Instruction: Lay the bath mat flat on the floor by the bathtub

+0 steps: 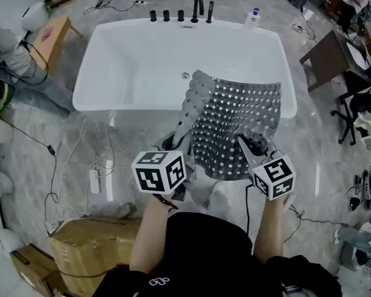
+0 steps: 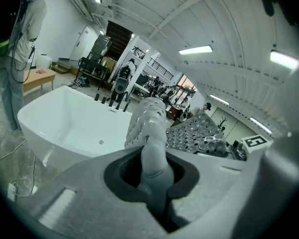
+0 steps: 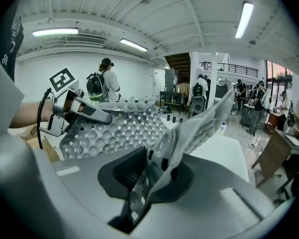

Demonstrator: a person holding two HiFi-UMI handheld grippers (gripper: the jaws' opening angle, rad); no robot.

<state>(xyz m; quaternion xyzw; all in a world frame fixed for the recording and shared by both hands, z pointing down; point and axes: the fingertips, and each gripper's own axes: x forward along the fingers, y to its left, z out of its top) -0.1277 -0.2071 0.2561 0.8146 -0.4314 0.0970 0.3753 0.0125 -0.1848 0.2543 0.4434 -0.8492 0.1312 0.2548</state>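
A grey rubber bath mat (image 1: 235, 125) with rows of square holes hangs in the air between both grippers, its far end draped over the front rim of the white bathtub (image 1: 111, 54). My left gripper (image 1: 173, 146) is shut on the mat's near left corner, which is bunched and folded upward (image 2: 149, 133). The right gripper (image 1: 250, 148) is shut on the near right corner (image 3: 162, 163). In the right gripper view the mat (image 3: 114, 128) stretches across to the left gripper (image 3: 70, 108).
Black taps (image 1: 179, 14) line the tub's far rim. A cardboard box (image 1: 86, 249) sits on the marble floor at lower left, with cables and a power strip (image 1: 96, 181) beside it. A dark table (image 1: 328, 57) and chair stand to the right. A person (image 2: 20, 49) stands left of the tub.
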